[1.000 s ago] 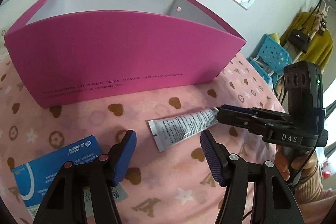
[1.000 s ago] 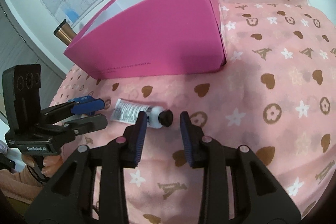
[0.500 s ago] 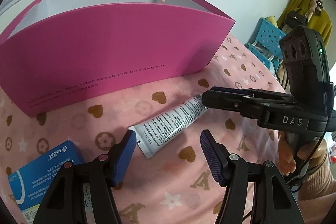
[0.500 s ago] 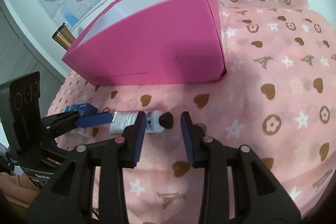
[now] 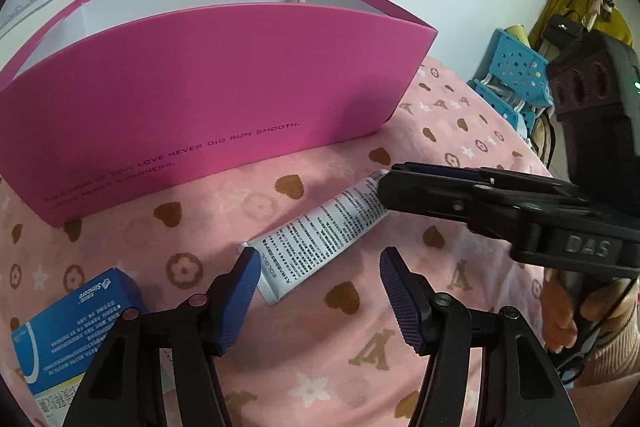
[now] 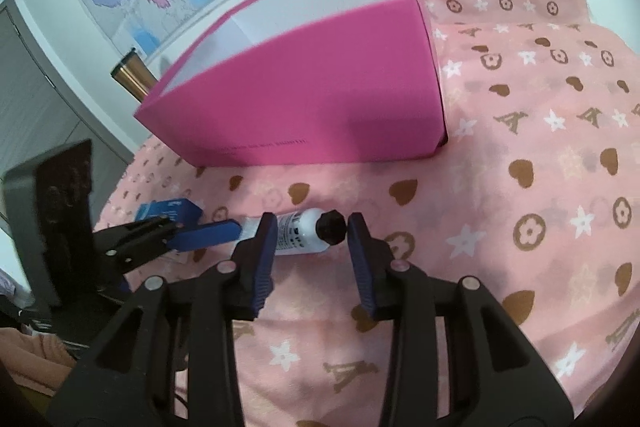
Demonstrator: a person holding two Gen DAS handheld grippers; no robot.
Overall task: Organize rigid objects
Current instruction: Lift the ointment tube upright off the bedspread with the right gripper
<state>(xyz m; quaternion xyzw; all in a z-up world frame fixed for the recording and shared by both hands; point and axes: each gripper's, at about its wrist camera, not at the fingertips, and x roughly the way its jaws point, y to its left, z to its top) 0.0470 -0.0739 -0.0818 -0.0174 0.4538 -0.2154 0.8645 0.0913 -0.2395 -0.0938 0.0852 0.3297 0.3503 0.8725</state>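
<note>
two open grippers closing in on a tube lying on the pink cloth

at the far left of the left wrist view, a blue carton (image 5: 76, 323) is lying flat on the pink patterned cloth (image 5: 280, 367), just beside the left gripper's left finger. the left gripper (image 5: 318, 297) is hovering with its jaws spread wide and holding nothing; the crimped flat end of the white tube (image 5: 320, 239) is sitting between its blue pads (image 5: 236, 301), apart from both. the tube is running diagonally up and to the right, in front of the big pink box (image 5: 208, 115), which is standing open-topped behind it near the wall. further right, the right gripper (image 5: 460, 195) is reaching in from the side, covering the tube's cap end.

in the right wrist view, the left gripper (image 6: 200, 233) is showing at the left edge, with the blue carton (image 6: 166, 213) just behind it. to its right the tube (image 6: 300, 235) is lying on the cloth (image 6: 520, 187), its black cap (image 6: 331, 227) sitting between the fingers of the right gripper (image 6: 312, 247). those jaws are standing apart with clear gaps on both sides of the cap, so they are gripping nothing. the pink box (image 6: 312, 107) is standing behind, well apart from the tube.
</note>
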